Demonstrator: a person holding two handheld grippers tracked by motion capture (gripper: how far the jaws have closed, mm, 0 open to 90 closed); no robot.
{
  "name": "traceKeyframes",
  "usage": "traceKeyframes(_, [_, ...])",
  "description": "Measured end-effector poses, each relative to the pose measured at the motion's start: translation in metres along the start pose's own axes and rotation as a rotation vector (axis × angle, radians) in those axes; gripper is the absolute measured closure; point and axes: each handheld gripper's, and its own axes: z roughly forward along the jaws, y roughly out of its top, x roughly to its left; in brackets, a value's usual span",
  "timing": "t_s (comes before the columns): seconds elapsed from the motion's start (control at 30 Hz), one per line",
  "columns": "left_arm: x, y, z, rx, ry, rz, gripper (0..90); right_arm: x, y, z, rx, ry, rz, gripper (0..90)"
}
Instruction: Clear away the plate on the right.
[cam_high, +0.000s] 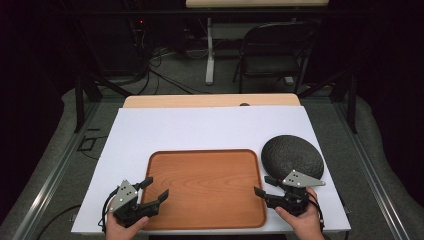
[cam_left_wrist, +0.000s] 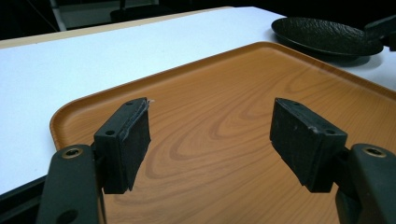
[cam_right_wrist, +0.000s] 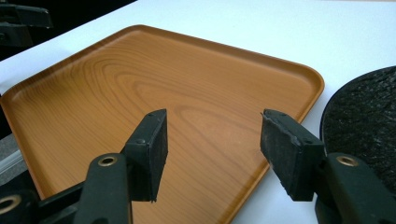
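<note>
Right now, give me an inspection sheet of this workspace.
Surface: white sheet over a wooden table.
Job's things: wooden tray, nothing on it; black textured plate to its right, apart from it.
Clutter: nothing seen.
Grippers: left gripper and right gripper open, holding nothing, at the tray's near corners.
Cables: gripper cable; floor cables beyond the table.
Surroundings: folding chair, dark room.

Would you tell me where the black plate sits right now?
In the high view, the black plate lies on the white sheet, beside the wooden tray's far right corner, just beyond the right tongs.
</note>
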Motion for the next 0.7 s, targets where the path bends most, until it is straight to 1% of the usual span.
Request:
traceKeyframes(0.03, [0.000, 0.000, 0.000, -0.006, 0.004, -0.004, 28.9, 0.000, 0.000, 0.001, 0.003, 0.000, 0.008, 41.4])
traceKeyframes(0.07, [0.000, 0.000, 0.000, -0.006, 0.006, -0.003, 28.9, -0.001, -0.001, 0.001, 0.013, -0.003, 0.006, 41.4])
traceKeyframes(0.2, [0.001, 0.000, 0.000, -0.003, -0.004, -0.002, 28.9, -0.002, -0.001, 0.001, 0.007, -0.002, 0.018, 41.4])
traceKeyframes(0.23, [0.001, 0.000, 0.000, 0.001, -0.001, -0.002, 28.9, -0.003, -0.001, 0.001, 0.006, -0.001, 0.022, 41.3])
traceKeyframes(0.43, [0.000, -0.001, 0.000, 0.009, 0.008, 0.004, 28.8, -0.009, -0.002, 0.001, 0.006, -0.001, 0.067, 41.3])
traceKeyframes(0.6, [0.001, -0.002, -0.001, 0.007, 0.005, -0.004, 28.8, -0.012, -0.001, 0.001, 0.000, -0.004, 0.072, 41.8])
traceKeyframes(0.7, [0.001, -0.002, -0.002, 0.007, 0.009, -0.008, 28.8, -0.013, -0.001, 0.001, 0.012, -0.014, 0.076, 43.0])
